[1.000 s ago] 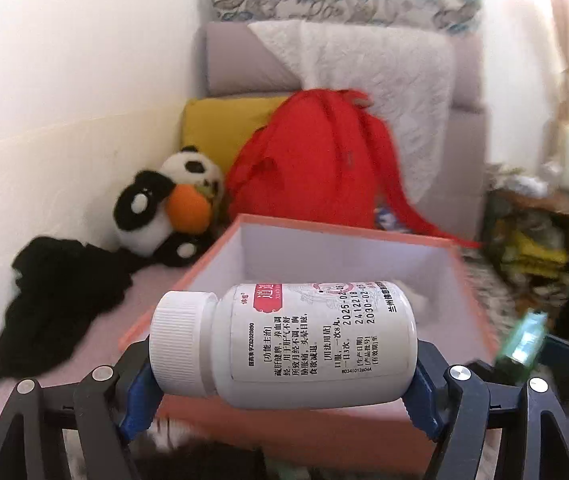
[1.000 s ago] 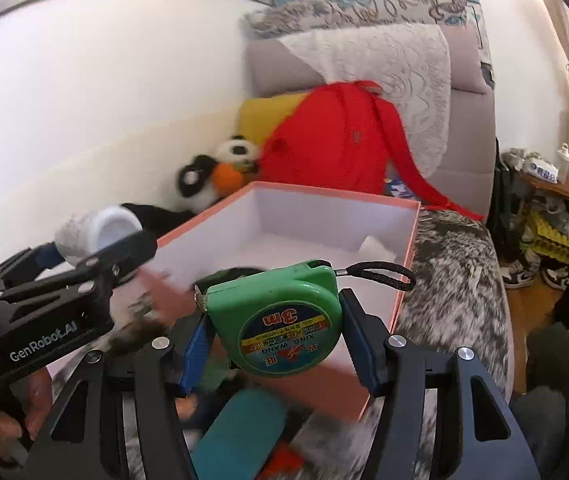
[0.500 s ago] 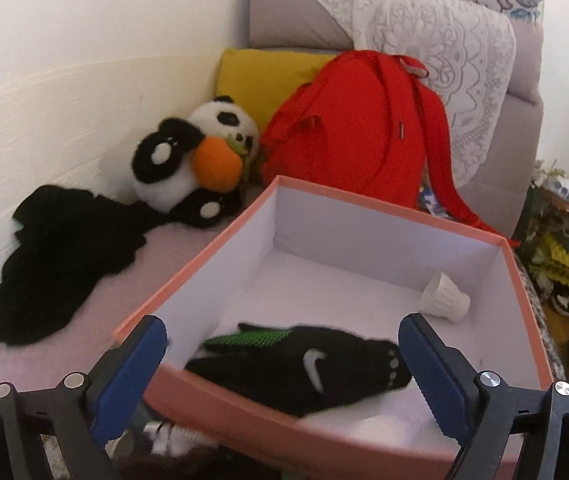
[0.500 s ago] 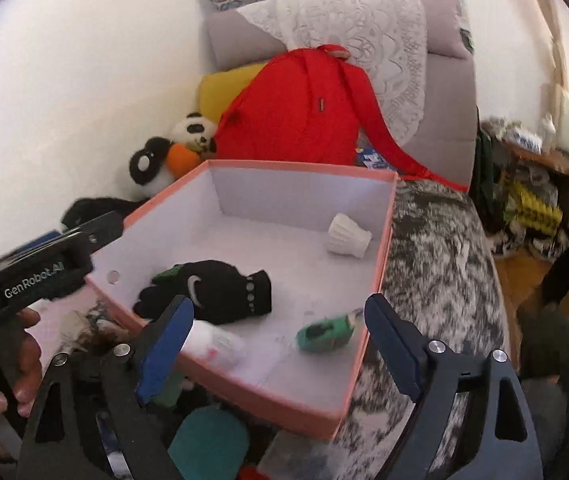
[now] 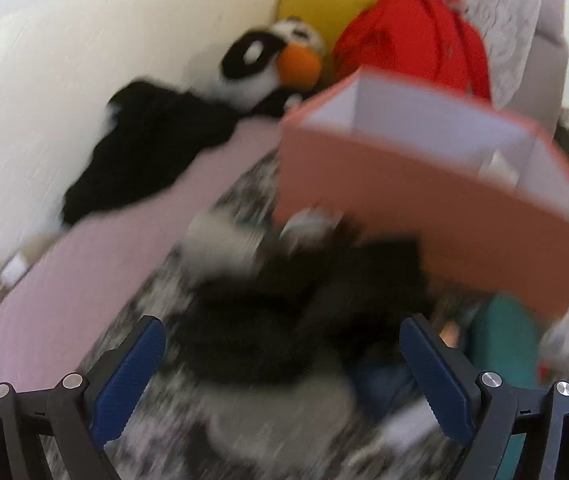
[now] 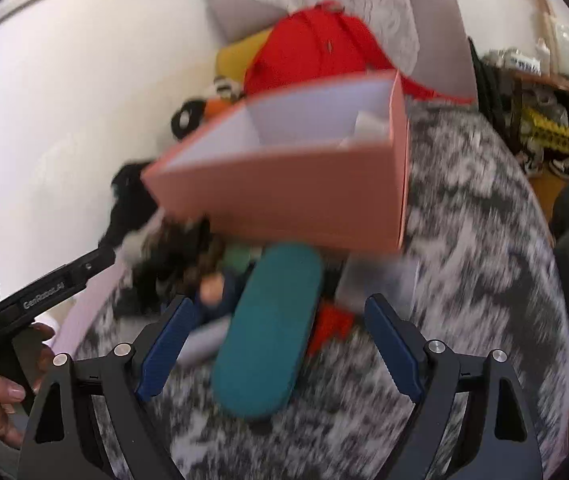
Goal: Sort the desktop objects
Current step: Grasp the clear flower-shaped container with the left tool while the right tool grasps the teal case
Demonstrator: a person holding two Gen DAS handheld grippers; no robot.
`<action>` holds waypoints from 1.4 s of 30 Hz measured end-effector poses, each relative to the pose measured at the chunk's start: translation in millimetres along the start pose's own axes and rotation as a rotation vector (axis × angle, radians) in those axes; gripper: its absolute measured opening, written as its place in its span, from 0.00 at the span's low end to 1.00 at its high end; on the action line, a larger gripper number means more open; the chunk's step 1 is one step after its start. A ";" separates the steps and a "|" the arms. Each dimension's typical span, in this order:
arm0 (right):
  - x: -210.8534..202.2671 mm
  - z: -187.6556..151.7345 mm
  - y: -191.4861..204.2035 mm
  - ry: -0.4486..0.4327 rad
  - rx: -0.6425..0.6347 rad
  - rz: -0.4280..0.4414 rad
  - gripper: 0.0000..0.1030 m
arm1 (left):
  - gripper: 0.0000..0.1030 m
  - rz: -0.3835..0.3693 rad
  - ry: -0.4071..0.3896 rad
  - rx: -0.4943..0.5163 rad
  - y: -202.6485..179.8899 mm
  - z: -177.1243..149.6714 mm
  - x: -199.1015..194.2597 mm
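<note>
Both views are motion-blurred. The salmon-pink box (image 5: 436, 208) (image 6: 296, 192) stands on the mottled grey blanket; its contents are hidden by its front wall except a white shuttlecock (image 6: 368, 126). My left gripper (image 5: 280, 368) is open and empty, low over a dark fuzzy pile (image 5: 284, 320) in front of the box. My right gripper (image 6: 280, 344) is open and empty above a teal oval case (image 6: 272, 328). A red item (image 6: 332, 324) lies beside the case. The left gripper's body (image 6: 44, 292) shows in the right wrist view.
A red backpack (image 5: 412, 48), a panda plush (image 5: 268, 64) and black clothing (image 5: 144, 148) lie behind the box by the wall. A white piece (image 5: 220, 240) lies near the box's front left corner. Shelves with clutter (image 6: 540, 120) stand at the right.
One second ago the left held a white pill bottle and the right a green tape measure. Both opened over the box and dropped them in. Both have since pulled back and down towards the pile.
</note>
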State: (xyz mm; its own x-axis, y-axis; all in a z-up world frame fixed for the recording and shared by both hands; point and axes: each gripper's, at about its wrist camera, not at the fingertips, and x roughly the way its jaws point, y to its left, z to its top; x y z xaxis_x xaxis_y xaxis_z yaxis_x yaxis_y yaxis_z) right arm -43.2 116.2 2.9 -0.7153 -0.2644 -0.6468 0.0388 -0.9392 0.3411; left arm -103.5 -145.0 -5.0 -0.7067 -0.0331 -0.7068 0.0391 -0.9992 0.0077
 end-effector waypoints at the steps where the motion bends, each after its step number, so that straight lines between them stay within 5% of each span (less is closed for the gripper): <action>1: 1.9 -8.7 2.0 0.017 -0.002 0.002 0.85 | 0.95 0.013 0.020 0.000 4.8 -9.9 1.5; 8: 9.3 -38.9 5.2 0.073 -0.038 0.009 0.83 | 0.95 0.037 0.132 -0.028 26.1 -59.7 23.4; 17: 17.1 -38.7 -9.8 0.104 0.002 -0.018 0.83 | 0.95 -0.017 0.192 0.018 2.6 -61.9 65.8; 36: 60.2 -35.3 -15.7 0.146 0.059 0.046 0.86 | 0.98 -0.095 0.120 0.005 -0.2 -26.6 113.3; 42: 81.3 -31.2 -2.0 0.142 0.056 0.023 1.00 | 0.98 -0.096 0.117 0.004 1.6 -27.2 115.7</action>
State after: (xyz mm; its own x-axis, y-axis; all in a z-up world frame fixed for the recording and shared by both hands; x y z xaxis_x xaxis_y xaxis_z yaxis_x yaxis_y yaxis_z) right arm -79.6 89.8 -71.7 -0.6086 -0.3174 -0.7273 0.0116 -0.9200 0.3918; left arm -166.0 -149.9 -106.0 -0.6201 0.0653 -0.7818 -0.0274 -0.9977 -0.0615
